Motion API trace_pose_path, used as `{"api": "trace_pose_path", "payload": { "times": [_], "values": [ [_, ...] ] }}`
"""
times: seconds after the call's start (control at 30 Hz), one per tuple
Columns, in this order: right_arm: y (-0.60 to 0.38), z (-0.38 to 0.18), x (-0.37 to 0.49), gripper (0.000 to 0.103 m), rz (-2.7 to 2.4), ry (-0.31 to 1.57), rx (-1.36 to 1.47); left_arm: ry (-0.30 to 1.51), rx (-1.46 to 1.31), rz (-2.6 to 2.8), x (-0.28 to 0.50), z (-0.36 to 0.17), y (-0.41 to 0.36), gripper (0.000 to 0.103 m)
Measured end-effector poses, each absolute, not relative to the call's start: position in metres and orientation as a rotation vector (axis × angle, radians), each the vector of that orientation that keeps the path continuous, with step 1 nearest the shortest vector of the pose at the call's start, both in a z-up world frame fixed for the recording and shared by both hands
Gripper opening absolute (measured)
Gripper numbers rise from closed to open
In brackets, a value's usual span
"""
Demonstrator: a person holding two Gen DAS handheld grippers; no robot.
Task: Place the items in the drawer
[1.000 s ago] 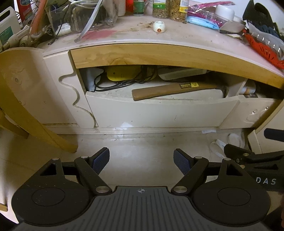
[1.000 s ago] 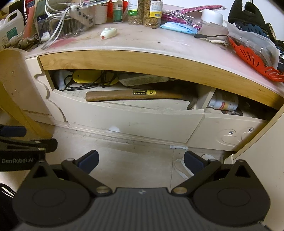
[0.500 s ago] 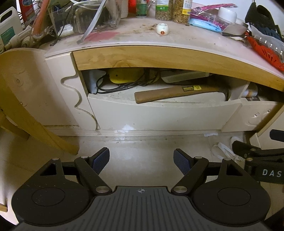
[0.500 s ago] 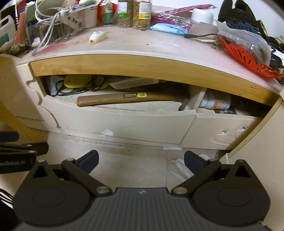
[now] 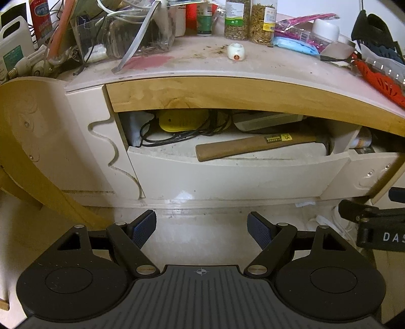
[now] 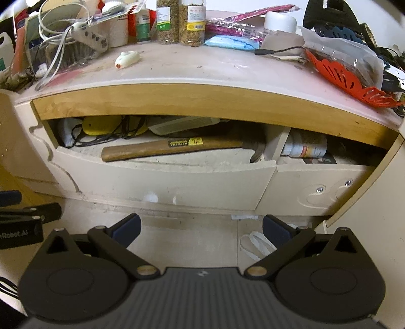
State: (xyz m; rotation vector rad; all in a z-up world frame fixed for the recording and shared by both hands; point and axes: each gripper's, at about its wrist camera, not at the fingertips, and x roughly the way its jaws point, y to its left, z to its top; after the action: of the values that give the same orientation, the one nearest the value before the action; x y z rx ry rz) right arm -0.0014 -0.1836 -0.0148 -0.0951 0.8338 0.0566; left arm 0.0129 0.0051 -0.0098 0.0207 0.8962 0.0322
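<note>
A cream drawer [image 5: 227, 177] [image 6: 164, 182] stands partly open under the desk top. A wooden-handled hammer [image 5: 255, 146] [image 6: 172, 148] lies across it, with a yellow device [image 5: 182, 122] [image 6: 101, 125] and black cables behind. A small white roll-shaped item [image 5: 236, 52] [image 6: 127, 59] lies on the desk top. My left gripper [image 5: 201, 229] is open and empty, below and in front of the drawer. My right gripper [image 6: 201, 229] is open and empty, also in front of the drawer.
The desk top holds jars [image 6: 177, 21], a power strip with cables [image 6: 91, 38], a blue pack [image 6: 231, 43] and an orange basket [image 6: 346, 78]. A second drawer [image 6: 319, 187] at the right holds a white bottle [image 6: 305, 146]. A wooden chair [image 5: 27, 151] stands at the left.
Both grippers have risen and drawn slightly toward the desk, so the desk top shows more fully. Both stay open and empty. The hammer and drawer have not moved.
</note>
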Motion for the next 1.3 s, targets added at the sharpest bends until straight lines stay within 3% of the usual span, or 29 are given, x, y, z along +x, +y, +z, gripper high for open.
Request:
{"api": "trace_pose_path", "payload": {
  "times": [1.3],
  "values": [
    [-0.186, -0.071, 0.075, 0.102, 0.036, 0.810, -0.164, 0.894, 0.054, 0.121, 0.094, -0.073, 0.009, 0.080]
  ]
}}
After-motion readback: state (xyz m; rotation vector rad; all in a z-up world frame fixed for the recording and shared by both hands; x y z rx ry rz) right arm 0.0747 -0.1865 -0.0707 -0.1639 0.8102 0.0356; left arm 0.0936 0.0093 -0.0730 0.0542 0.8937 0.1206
